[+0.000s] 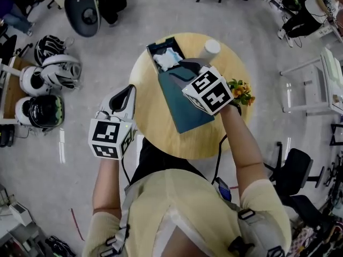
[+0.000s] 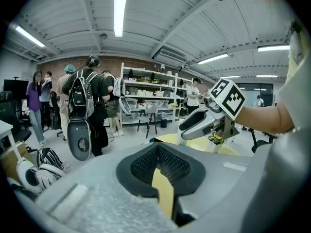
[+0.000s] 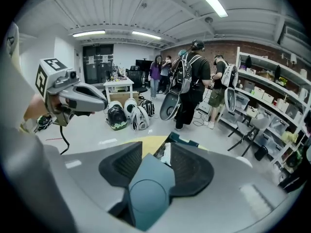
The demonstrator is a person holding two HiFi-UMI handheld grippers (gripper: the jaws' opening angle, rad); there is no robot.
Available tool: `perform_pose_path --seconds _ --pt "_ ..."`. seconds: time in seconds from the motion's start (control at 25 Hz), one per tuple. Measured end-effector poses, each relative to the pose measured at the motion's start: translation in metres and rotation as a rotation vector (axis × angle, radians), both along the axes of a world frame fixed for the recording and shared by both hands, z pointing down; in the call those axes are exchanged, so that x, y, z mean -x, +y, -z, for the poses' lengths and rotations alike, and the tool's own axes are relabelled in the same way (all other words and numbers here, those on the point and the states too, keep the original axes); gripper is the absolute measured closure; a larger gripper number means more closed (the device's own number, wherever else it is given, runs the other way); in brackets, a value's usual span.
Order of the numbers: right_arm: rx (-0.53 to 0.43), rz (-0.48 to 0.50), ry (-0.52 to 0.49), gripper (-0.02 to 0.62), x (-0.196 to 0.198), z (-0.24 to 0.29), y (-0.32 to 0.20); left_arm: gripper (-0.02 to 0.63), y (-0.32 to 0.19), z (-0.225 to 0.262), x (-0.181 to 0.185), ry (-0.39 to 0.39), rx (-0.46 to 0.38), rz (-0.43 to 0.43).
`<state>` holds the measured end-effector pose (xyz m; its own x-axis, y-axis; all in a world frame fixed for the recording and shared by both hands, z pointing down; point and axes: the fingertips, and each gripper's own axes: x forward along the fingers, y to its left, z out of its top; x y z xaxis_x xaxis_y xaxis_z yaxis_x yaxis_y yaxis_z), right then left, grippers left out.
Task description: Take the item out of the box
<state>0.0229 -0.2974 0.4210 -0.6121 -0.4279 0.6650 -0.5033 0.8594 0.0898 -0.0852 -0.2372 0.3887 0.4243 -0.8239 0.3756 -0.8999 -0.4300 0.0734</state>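
Note:
A teal box [image 1: 185,103] lies on the round wooden table [image 1: 155,119], its lid folded back toward me. The far end is uncovered, and a white item [image 1: 167,59] rests in it. My right gripper [image 1: 185,71] hovers over the box, jaws apart, with the teal lid flap [image 3: 150,188] standing between the pads; the white item [image 3: 166,154] shows just beyond. My left gripper [image 1: 126,96] hangs off the table's left edge, its pads together and nothing in them. In the left gripper view it [image 2: 156,154] points across at the right gripper [image 2: 194,125].
A white cylinder [image 1: 210,49] stands behind the box, and a small flower pot [image 1: 241,91] sits at the table's right edge. Helmets [image 1: 48,84] lie on the floor to the left. Several people [image 3: 194,81] stand by shelves further off.

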Motion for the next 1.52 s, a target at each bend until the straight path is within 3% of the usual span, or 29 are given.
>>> perform_pose_path --seconds 0.24,0.48,1.04,1.36,1.52 --pt "0.041 -0.032 0.064 0.407 0.013 -0.022 -0.033 0.604 -0.044 -0.009 -0.004 -0.002 -0.012 -0.053" --pt "0.102 -0.022 0.162 0.399 0.03 -0.06 -0.058 0.604 -0.07 -0.032 -0.002 -0.001 0.029 -0.106" --pt "0.184 0.107 0.37 0.394 0.044 -0.131 -0.089 0.604 -0.105 -0.082 0.019 -0.017 0.09 -0.122" --pt "0.241 0.223 0.468 0.379 0.052 -0.162 -0.086 0.604 -0.117 -0.095 0.023 -0.007 0.114 -0.141" --pt "0.27 0.231 0.486 0.376 0.055 -0.172 -0.088 0.604 -0.119 -0.1 0.025 -0.004 0.127 -0.147"
